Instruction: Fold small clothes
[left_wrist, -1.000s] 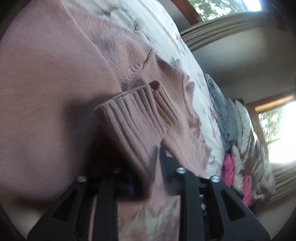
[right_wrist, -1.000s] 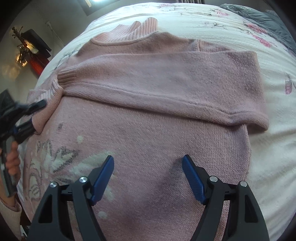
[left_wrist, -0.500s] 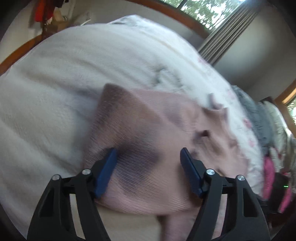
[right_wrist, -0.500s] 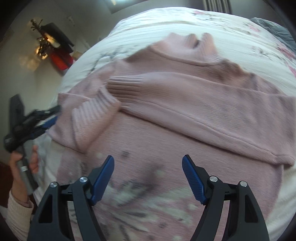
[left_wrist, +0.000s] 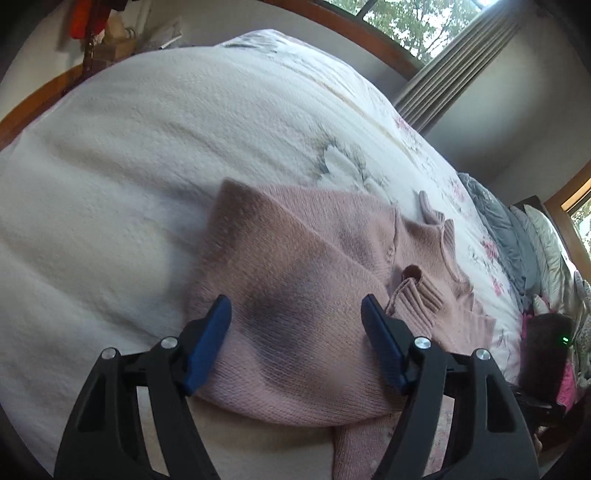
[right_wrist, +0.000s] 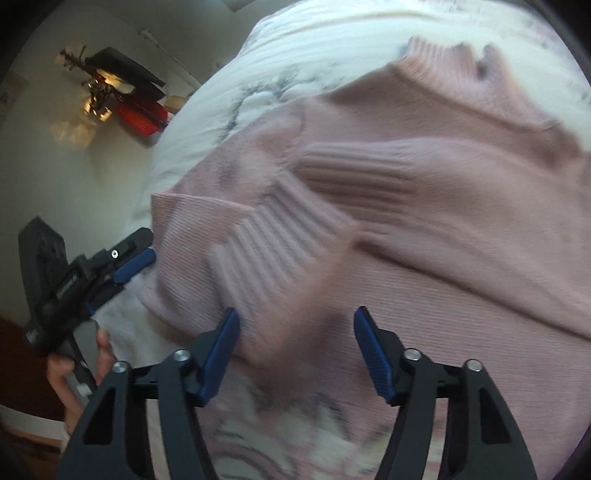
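Jaws released on both grippers, blue ribbed pads | pink knit sweater (left_wrist: 295, 266), ribbed cuffs | white textured bedspread (left_wrist: 129, 147)

The pink sweater (left_wrist: 295, 266) is a soft, fuzzy matt knit, with chunky ribbing at the cuff (right_wrist: 280, 236) and collar (left_wrist: 443, 236). The bedspread (left_wrist: 147, 147) is nubbly white cloth with a faded floral print. Both claws, left claw (left_wrist: 295, 339) and right claw (right_wrist: 295, 350), look like matt black plastic with shiny metal screws and ridged blue pads (right_wrist: 373, 354).
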